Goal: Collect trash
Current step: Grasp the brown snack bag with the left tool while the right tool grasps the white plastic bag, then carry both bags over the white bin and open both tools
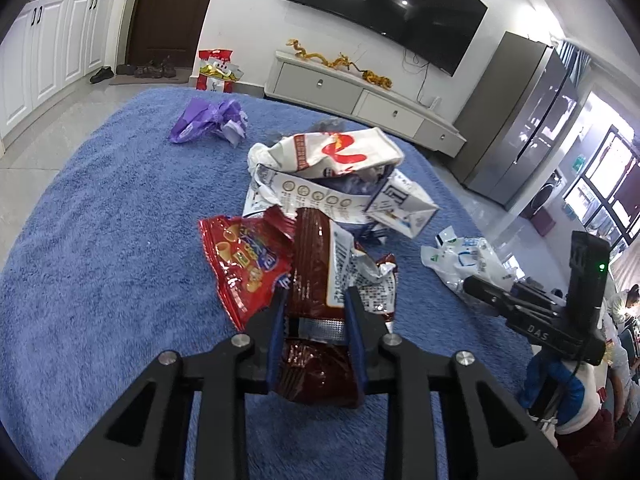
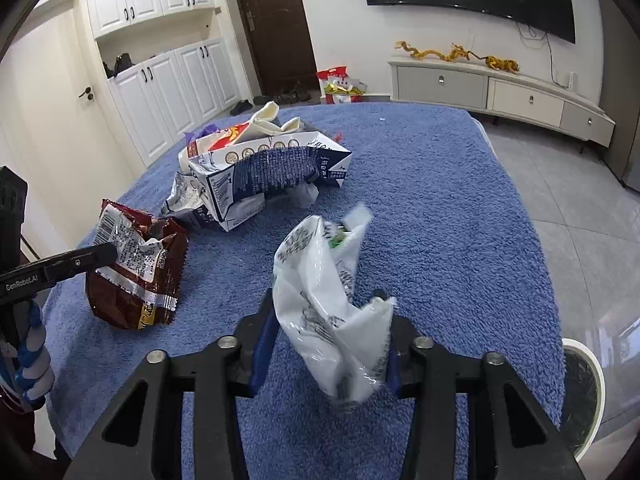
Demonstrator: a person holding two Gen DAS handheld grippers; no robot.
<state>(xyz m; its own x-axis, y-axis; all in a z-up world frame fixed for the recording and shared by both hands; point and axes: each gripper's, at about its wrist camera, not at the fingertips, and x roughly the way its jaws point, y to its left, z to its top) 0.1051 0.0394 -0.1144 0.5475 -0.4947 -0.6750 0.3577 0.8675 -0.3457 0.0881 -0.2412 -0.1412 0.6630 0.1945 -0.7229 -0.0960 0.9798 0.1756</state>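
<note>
Left gripper [image 1: 316, 300]: clamped on the brown wrapper [image 1: 316, 280], which stands between its pads on the blue cloth [image 1: 100, 240].
Right gripper [image 2: 328, 308]: clamped on the white bag [image 2: 320, 280], crumpled between its pads.
Red packet [image 1: 244, 264]: touching the brown wrapper's left side.
Torn carton [image 1: 340, 184]: beyond both grippers, mid-cloth.
Purple bag [image 1: 208, 120]: far edge, well apart.

The right tool [image 1: 476, 288], seen from the left wrist camera, carries the letters "DAS" on its black body. The left tool [image 2: 108, 254], seen from the right wrist camera, reads "GenRobot.AI" along its side. The print on the dark red wrapper [image 2: 136, 276] and the white carton [image 2: 264, 172] is too small to read.
</note>
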